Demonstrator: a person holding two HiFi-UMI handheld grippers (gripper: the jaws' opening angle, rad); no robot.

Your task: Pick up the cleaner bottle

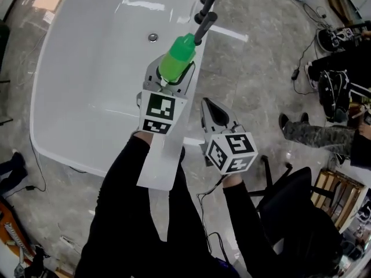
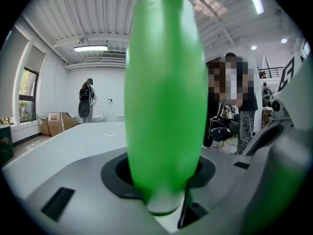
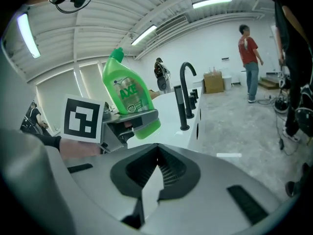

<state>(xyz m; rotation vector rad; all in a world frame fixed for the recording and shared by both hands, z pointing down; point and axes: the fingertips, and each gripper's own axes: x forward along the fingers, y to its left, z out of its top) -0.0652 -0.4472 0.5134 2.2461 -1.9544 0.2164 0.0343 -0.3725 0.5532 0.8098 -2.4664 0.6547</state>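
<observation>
Bathtub, glossy white and smooth, lay below everything. Over the bathtub's near rim your left claw was clamped on the cleaner bottle low on its body, so the slick green plastic, rounded and narrowing toward its cap, hung tilted and clear of the rim. Your right claw, beside that rim, had its jaws together and empty.

Bright, even light comes from ceiling tube lamps above the green bottle, which looms soft and out of focus in the left gripper view. Glare streaks the white bathtub beside the bottle. Both gripper views bend and darken toward their corners.
</observation>
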